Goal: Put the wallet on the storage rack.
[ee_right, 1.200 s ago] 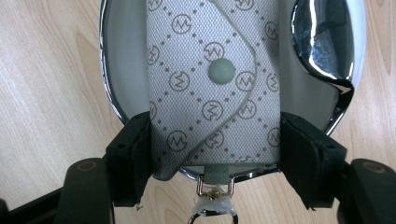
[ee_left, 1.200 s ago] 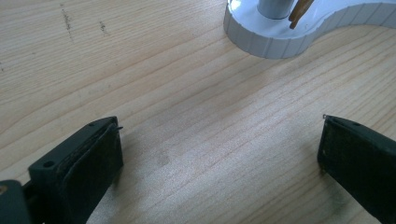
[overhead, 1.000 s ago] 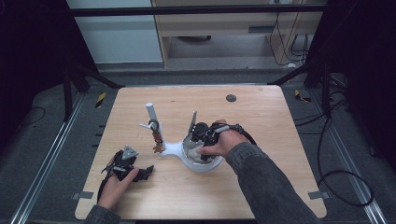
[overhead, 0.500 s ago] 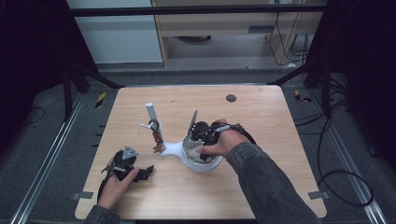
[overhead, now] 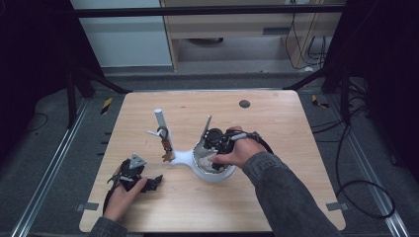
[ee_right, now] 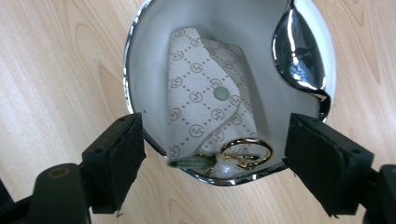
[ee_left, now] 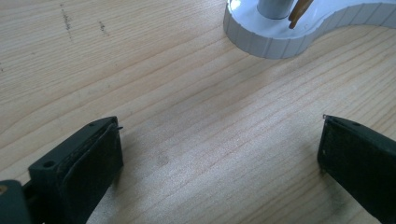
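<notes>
A white stand with an upright post stands mid-table, and a small bunch of keys hangs from its hook. The stand's chrome-rimmed white bowl holds a pale monogram pouch with a snap button and a gold ring clasp. My right gripper hovers over that bowl, open, with its jaws on either side of the near rim. My left gripper rests low at the front left. It is open over bare wood, just short of the stand's base.
The wooden table has a dark round grommet near its far edge. A curved chrome piece sits at the bowl's rim. Metal frame rails and cables run around the table on the floor.
</notes>
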### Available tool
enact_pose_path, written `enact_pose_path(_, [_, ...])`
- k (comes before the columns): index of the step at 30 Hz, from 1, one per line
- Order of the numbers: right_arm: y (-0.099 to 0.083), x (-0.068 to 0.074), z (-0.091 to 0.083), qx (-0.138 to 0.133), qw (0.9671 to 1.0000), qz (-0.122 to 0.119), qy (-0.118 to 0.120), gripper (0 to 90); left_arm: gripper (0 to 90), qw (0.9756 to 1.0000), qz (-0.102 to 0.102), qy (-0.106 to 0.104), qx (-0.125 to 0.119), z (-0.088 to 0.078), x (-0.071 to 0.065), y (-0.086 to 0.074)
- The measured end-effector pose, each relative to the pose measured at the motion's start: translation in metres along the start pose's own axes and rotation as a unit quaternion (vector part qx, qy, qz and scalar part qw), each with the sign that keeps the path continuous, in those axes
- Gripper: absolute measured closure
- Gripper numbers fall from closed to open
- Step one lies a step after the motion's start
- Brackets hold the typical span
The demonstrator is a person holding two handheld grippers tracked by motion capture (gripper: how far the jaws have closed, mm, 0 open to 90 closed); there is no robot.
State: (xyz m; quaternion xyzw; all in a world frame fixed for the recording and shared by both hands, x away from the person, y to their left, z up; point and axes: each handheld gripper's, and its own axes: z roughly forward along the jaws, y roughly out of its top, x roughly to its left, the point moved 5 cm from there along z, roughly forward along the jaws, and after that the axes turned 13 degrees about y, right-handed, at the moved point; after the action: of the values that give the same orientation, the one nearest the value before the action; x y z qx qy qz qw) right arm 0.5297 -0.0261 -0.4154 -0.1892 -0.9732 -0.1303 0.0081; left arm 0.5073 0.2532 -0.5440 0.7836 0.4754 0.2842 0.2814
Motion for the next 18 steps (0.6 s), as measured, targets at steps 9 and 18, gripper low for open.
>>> enact_pose_path(9, [-0.009, 0.002, -0.005, -0.019, 0.9998, 0.004, 0.001, 19.2, 0.0, 1.0, 0.0, 0.0, 0.0, 0.0, 0.0, 0.0])
enact_pose_path(18, [-0.018, 0.003, -0.01, -0.038, 0.9992, 0.013, 0.001, 16.5, 0.0, 1.0, 0.0, 0.0, 0.0, 0.0, 0.0, 0.0])
